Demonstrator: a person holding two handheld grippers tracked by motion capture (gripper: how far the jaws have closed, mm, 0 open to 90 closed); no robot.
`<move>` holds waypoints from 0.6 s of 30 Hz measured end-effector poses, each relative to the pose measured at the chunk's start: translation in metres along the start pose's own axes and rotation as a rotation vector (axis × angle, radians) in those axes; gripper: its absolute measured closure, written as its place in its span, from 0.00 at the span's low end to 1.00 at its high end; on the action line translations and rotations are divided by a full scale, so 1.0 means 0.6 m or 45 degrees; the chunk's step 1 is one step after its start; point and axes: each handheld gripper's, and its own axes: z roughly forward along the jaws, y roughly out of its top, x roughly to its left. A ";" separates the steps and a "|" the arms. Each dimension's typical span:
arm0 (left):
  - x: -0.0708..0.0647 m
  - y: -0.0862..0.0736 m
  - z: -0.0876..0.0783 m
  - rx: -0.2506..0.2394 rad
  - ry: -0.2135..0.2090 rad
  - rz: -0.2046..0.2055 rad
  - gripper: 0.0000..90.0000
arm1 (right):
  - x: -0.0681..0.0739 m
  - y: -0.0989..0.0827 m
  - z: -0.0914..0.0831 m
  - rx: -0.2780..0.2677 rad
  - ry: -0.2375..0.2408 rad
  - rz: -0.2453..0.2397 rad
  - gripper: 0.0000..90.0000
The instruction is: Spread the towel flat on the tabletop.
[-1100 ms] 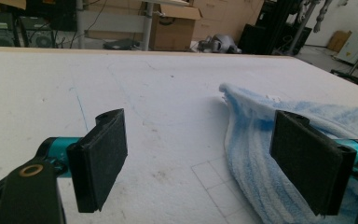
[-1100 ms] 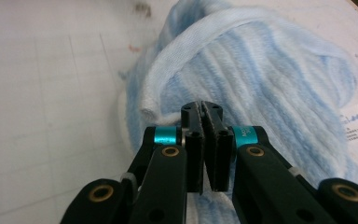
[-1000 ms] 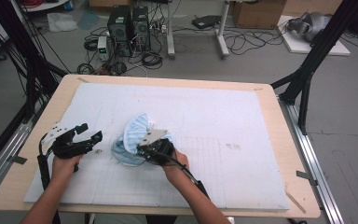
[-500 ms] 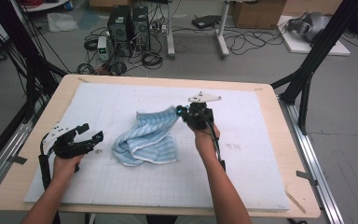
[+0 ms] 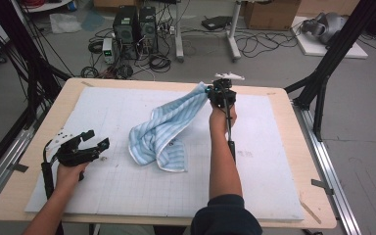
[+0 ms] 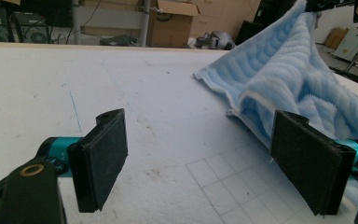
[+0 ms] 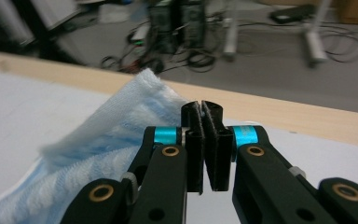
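So the right gripper [image 5: 209, 91] is sitting out near the far edge of the tabletop [image 5: 293, 147], and its fingers [image 7: 193, 140] are pinched nearly all the way together on a corner of the light blue striped towel [image 5: 161, 132]. In the right gripper view you can see the two black pads pressed close, with the fluffy towel [image 7: 98, 163] edge coming out to the left of them. That corner is lifted off the surface, and the rest of the cloth is draping down in a long diagonal toward the person, with the lower end bunched and folded on the white gridded mat [image 5: 264, 171] about mid-table.

The left gripper [image 5: 98, 146] is hanging out near the left side of the mat, well apart from the right one, pointing toward the towel. Its fingers [image 6: 100, 158] are standing wide open with nothing between them, just the bare mat showing in the gap. In the left gripper view the near edge of the towel [image 6: 284, 79] is lying just beyond the right-hand finger, rising up to where the other gripper is holding it at the top right.

Behind the tabletop there are computer towers [image 5: 134, 22] and a mess of cables [image 5: 166, 61] on the floor, plus a cardboard box [image 5: 269, 12].
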 end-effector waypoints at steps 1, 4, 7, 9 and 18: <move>0.000 0.000 0.000 -0.003 -0.002 -0.001 0.22 | -0.007 -0.003 0.002 0.019 -0.013 0.015 0.94; 0.000 -0.001 0.001 -0.001 -0.005 -0.005 0.22 | -0.015 -0.013 0.005 0.065 0.017 0.017 0.80; -0.001 -0.001 0.001 0.001 -0.009 -0.001 0.22 | -0.016 -0.018 -0.002 0.056 0.117 0.056 0.68; -0.002 -0.001 0.002 0.002 -0.013 0.004 0.22 | -0.006 -0.023 -0.011 0.062 0.196 0.045 0.56; -0.004 0.000 0.002 0.004 -0.012 0.002 0.22 | 0.059 -0.117 -0.078 0.131 0.439 -0.233 0.49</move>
